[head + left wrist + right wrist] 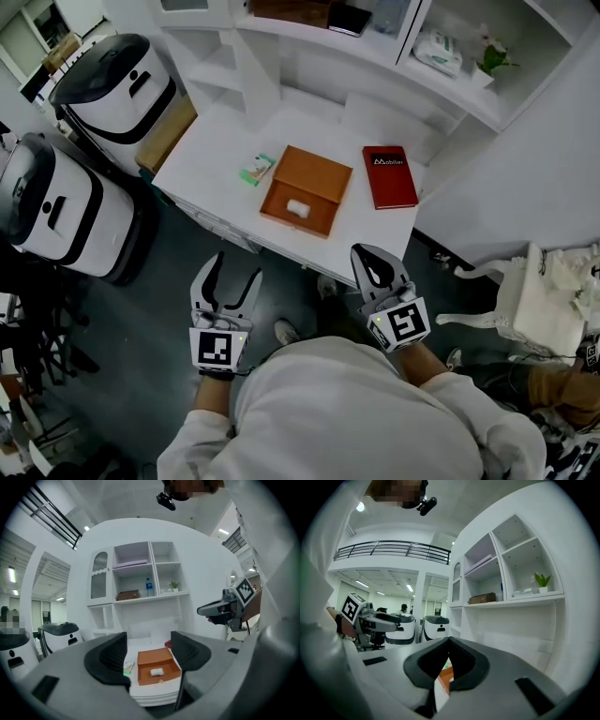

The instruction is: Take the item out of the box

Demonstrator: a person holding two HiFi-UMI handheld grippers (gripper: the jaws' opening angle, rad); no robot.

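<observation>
An open orange-brown box (pixel 305 190) lies on the white table (pixel 220 150), with a small white item (pixel 298 207) inside its tray. Both grippers hang below the table's near edge, well short of the box. My left gripper (pixel 236 270) is open with nothing between its fingers. My right gripper (pixel 368 253) is shut and holds nothing. Between the spread jaws in the left gripper view I see the box (pixel 158 666), the white item (pixel 156 671) and the right gripper (pixel 220 609). In the right gripper view the jaws meet at their tips, and a sliver of the box (pixel 445 672) shows behind them.
A red book (pixel 389 175) lies right of the box and a small green packet (pixel 255 170) left of it. Two white-and-black machines (pixel 117 80) (pixel 52 202) stand at the left. Shelves with a plant (pixel 489 58) rise behind the table; a white chair (pixel 525 300) stands at the right.
</observation>
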